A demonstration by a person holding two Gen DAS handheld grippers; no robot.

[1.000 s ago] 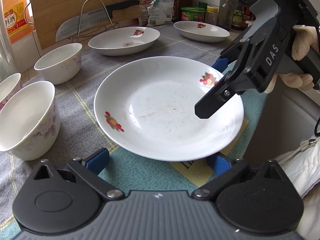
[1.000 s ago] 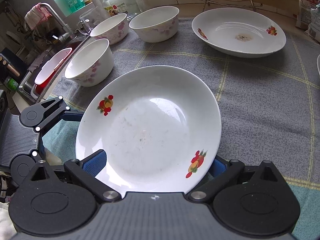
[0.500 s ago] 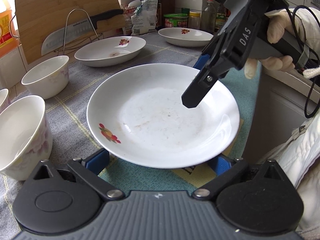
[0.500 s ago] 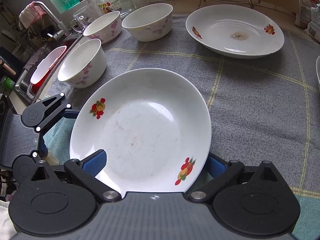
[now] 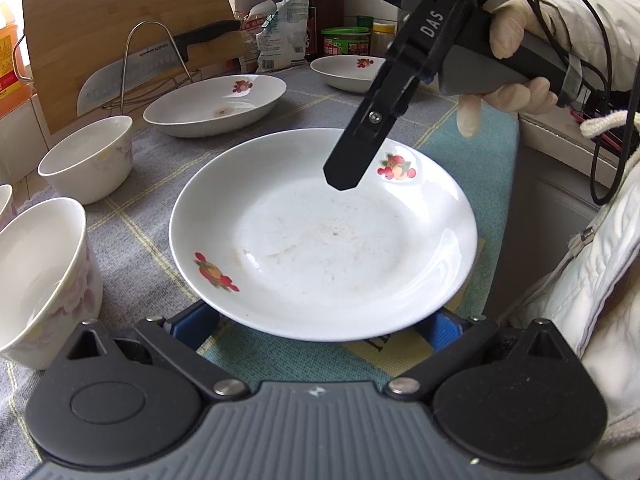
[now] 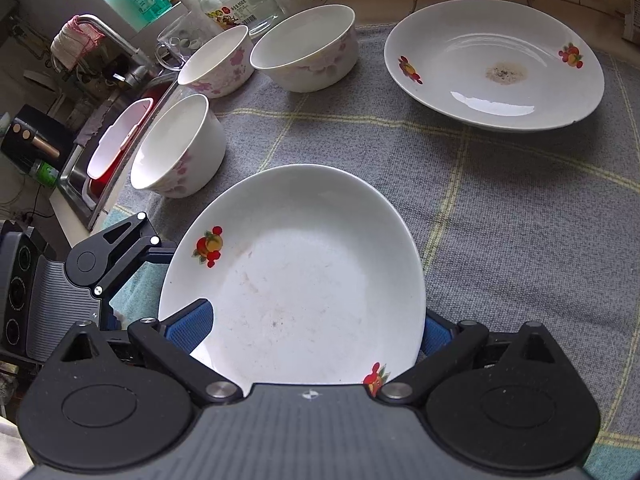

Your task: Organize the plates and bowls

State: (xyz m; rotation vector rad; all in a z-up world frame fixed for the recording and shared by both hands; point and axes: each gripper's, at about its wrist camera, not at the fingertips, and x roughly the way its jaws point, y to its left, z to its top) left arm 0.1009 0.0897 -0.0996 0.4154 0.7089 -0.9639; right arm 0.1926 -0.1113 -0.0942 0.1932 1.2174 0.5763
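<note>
Near plate (image 5: 324, 240): it's sitting at the near edge of the desk (image 5: 132, 216), on the grey checked cloth, and it's filling most of both wrist views.

Left gripper (image 5: 320, 322): I'm holding it low at the plate's near rim. The blue fingers (image 5: 194, 322) are spreading wide apart, one on each side of the rim, gripping nothing.

Right gripper (image 6: 308, 328): same deal from the plate's right side. Its fingers (image 6: 188, 326) are also standing apart, and the rim is lying between them. I can't tell if they're touching it.

Other plates: a stained plate (image 6: 496, 68) is sitting further back on the cloth, and a far plate (image 5: 352, 74) is waiting by the jars.

Bowls: three bowls are grouped on the left side, the nearest bowl (image 6: 176, 148) just beside the near plate, the other two (image 6: 306, 54) (image 6: 216, 60) further back.

Background: a cutting board (image 5: 120, 28) and knife (image 5: 156, 68) are leaning at the far end.
</note>
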